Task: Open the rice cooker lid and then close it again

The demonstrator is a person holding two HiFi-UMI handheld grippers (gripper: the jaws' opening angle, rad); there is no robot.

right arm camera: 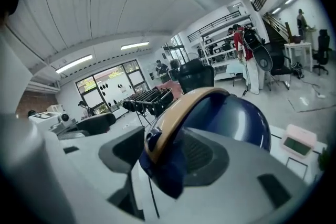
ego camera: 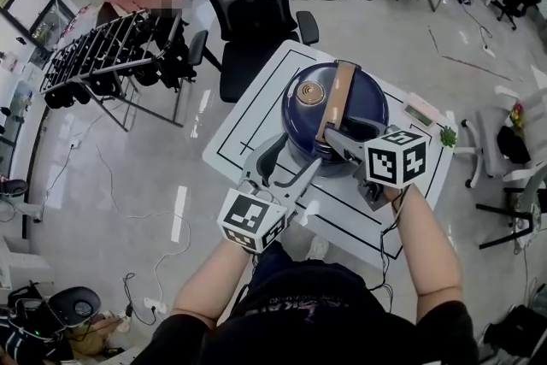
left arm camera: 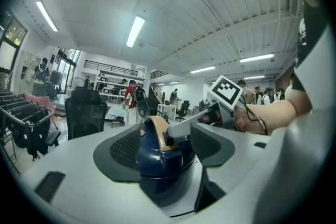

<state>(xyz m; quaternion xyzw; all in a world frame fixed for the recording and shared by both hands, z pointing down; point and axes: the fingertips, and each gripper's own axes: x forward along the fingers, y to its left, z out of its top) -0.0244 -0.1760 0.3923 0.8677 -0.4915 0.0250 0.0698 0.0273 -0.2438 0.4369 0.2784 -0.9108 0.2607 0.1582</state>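
The blue rice cooker (ego camera: 342, 111) sits lid shut on the white desk (ego camera: 248, 120). It is probably heavy and glossy-slick, so its stiff tan handle (ego camera: 335, 98) is the hold. The right tongs (ego camera: 335, 141) straddle the handle's front end, released; the left tongs (ego camera: 295, 156) gape beside the body.

We see a deep-blue rice cooker (ego camera: 363, 103) with a smooth, glossy shell that throws back the ceiling lights, while its tan handle band (ego camera: 338, 94) looks duller, almost satin. The left gripper (ego camera: 295, 162) and right gripper (ego camera: 338, 141) look like matt grey plastic, their pads (left arm camera: 125, 149) dark and finely textured. The white table (ego camera: 248, 137) is smooth; the floor (ego camera: 145, 167) shines.
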